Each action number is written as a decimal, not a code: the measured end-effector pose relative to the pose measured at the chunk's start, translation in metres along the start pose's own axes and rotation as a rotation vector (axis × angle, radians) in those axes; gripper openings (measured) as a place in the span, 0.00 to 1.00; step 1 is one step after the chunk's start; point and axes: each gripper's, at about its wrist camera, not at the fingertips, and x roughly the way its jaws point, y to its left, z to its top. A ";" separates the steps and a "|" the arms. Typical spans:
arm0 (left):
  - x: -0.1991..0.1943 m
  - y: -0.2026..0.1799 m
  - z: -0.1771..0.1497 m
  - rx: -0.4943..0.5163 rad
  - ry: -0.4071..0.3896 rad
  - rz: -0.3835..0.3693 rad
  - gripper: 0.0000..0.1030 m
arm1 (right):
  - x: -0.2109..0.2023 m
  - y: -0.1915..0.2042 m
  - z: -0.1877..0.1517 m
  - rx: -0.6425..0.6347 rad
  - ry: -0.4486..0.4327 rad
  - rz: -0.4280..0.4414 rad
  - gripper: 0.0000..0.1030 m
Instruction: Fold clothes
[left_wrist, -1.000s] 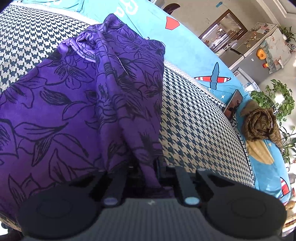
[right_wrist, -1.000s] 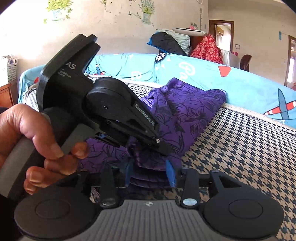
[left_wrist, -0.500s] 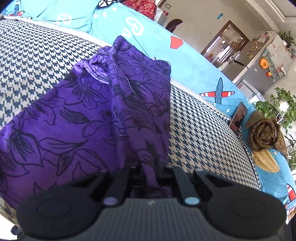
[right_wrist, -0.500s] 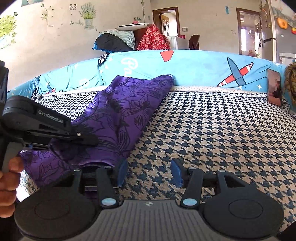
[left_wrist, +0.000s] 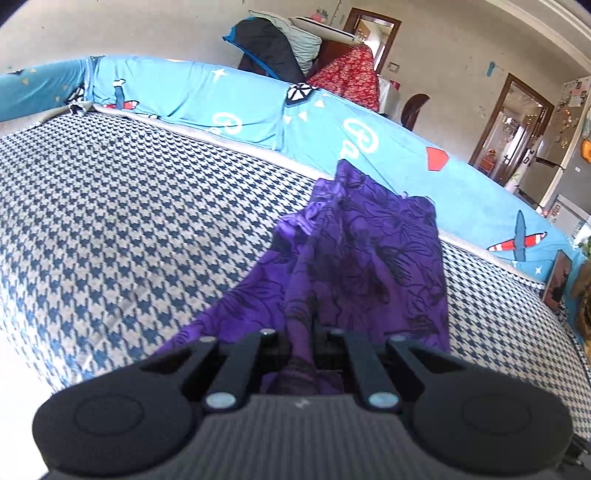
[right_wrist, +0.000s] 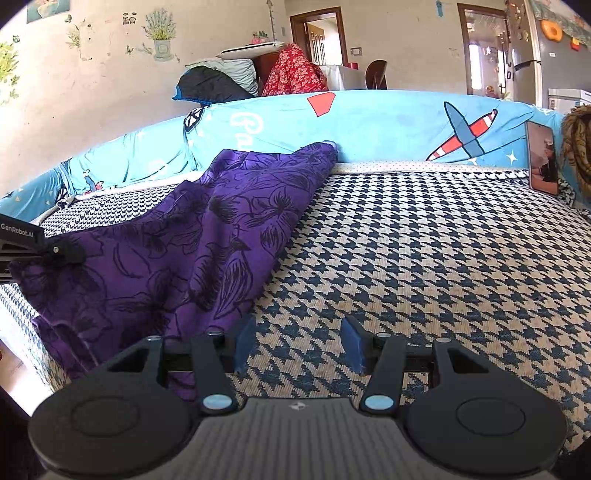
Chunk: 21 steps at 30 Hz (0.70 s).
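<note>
A purple garment with a black flower print (left_wrist: 369, 258) lies stretched over the houndstooth-covered seat (left_wrist: 129, 221). My left gripper (left_wrist: 303, 354) is shut on its near edge, and the cloth runs taut from the jaws toward the blue backrest. The right wrist view shows the same garment (right_wrist: 207, 236) spread at the left, with the left gripper (right_wrist: 55, 251) pinching its left corner. My right gripper (right_wrist: 297, 343) stands open over bare houndstooth cover just right of the garment's near edge. Nothing sits between its blue pads (right_wrist: 245, 343).
A blue cartoon-print cover (right_wrist: 369, 125) drapes the backrest. A phone (right_wrist: 541, 162) leans against it at the right, beside a brown bundle (right_wrist: 578, 147). Bedding and red cloth (right_wrist: 291, 74) are piled behind. The seat's front edge (right_wrist: 26, 332) drops off at the lower left.
My left gripper has swung left and upward with the garment's edge, pulling the cloth into a narrower taut strip. The right gripper let go of the cloth and now stands open beside it.
</note>
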 end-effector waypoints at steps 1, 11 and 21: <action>0.000 0.004 0.002 0.004 -0.005 0.019 0.05 | 0.000 0.001 0.000 -0.005 0.002 0.007 0.49; 0.011 0.029 0.006 -0.012 0.046 0.114 0.05 | -0.005 0.037 -0.012 -0.196 -0.046 0.113 0.48; 0.036 0.046 -0.002 -0.049 0.140 0.233 0.17 | -0.013 0.077 -0.035 -0.402 -0.047 0.295 0.48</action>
